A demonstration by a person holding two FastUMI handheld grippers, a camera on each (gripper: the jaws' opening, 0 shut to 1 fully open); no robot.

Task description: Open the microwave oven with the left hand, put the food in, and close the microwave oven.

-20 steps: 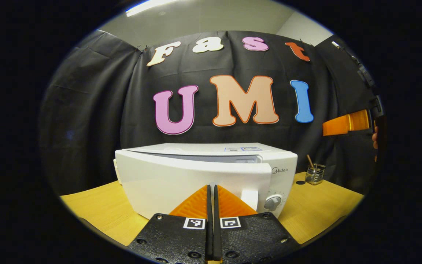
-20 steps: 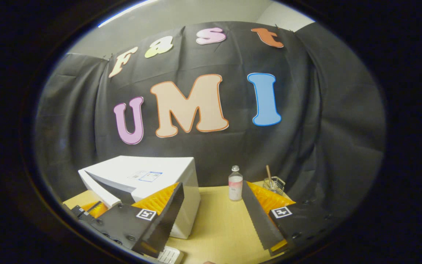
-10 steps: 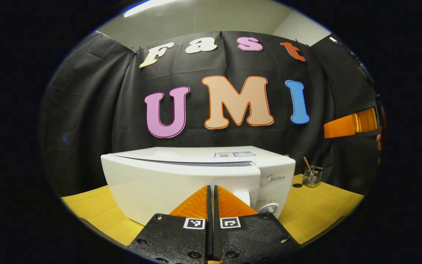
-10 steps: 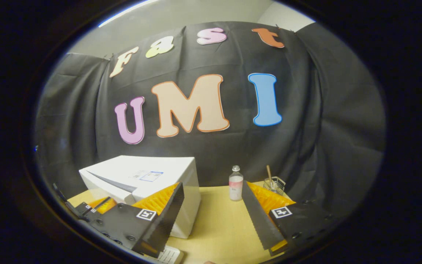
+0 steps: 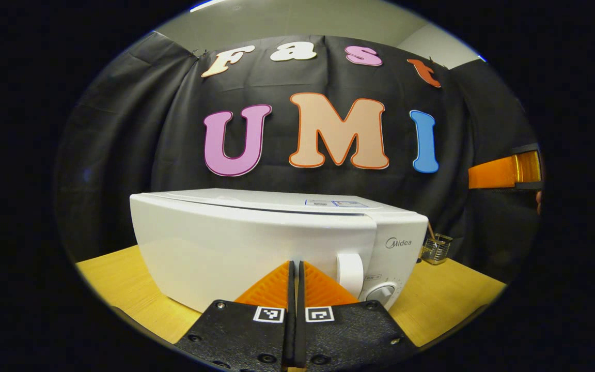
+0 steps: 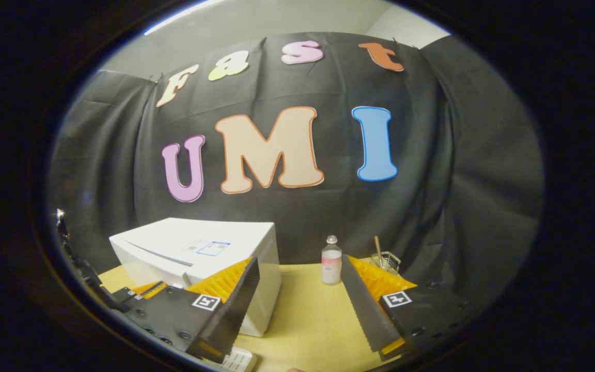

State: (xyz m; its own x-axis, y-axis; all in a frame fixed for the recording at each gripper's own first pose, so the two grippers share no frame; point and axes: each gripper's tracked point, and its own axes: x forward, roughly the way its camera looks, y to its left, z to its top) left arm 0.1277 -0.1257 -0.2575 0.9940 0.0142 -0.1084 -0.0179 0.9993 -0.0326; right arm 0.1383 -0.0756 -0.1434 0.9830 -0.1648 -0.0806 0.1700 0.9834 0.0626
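Note:
The white microwave [image 5: 256, 243] stands on the wooden table, its door almost flush with the body, only a thin dark seam along the top edge. My left gripper [image 5: 293, 264] is shut with nothing between its fingers, its tips right at the door face just left of the white handle [image 5: 349, 268]. The door hides the inside. In the right gripper view the microwave [image 6: 199, 253] is at lower left with the left gripper [image 6: 145, 290] in front of it. My right gripper [image 6: 298, 261] is open and empty above the table, to the right of the microwave.
A small clear bottle [image 6: 331, 261] and a wire basket [image 6: 388, 258] with a stick in it stand at the back of the wooden table [image 6: 308, 320]. A white keypad-like object [image 6: 238, 360] lies at the near edge. The other gripper [image 5: 504, 171] hangs at the right.
The microwave door swung from ajar to nearly flush as my shut left gripper moved forward with it. My right gripper stayed open and hardly moved.

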